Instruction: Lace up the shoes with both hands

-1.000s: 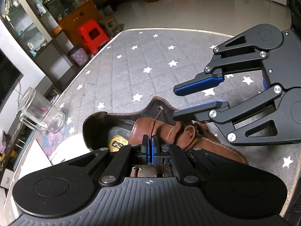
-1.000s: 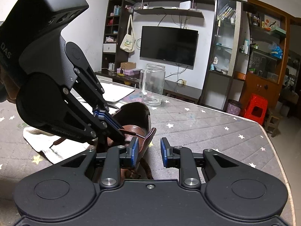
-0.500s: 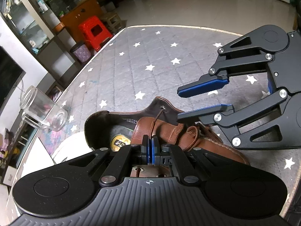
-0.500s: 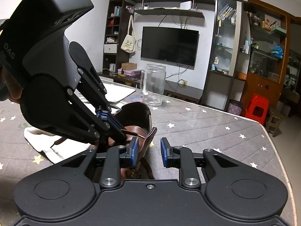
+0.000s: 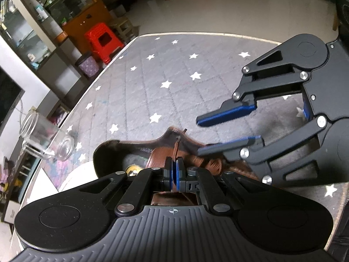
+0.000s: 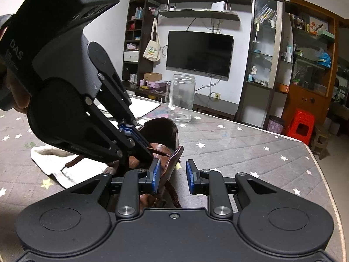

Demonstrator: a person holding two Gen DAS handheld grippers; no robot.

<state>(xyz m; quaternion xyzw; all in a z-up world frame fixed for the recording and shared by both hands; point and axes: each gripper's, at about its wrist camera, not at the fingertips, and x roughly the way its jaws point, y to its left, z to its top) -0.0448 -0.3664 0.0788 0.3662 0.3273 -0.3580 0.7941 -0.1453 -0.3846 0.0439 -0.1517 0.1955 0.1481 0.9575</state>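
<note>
Left wrist view: left claw (image 5: 174, 170) pinches the limp lace (image 5: 176, 150); right claw (image 5: 220, 134) gapes over the stiff leather shoe (image 5: 157, 157).

Shoe (image 5: 189, 150): brown leather, smooth with a slight sheen; lace (image 5: 176, 150) braided brown cord. Table cover (image 5: 152, 91): grey quilted cloth, matt (white star print). Jar (image 6: 180, 98): clear glossy glass. Left gripper (image 5: 173, 170): matt black plastic, blue pads (image 5: 179, 172), bright metal rivets.
</note>
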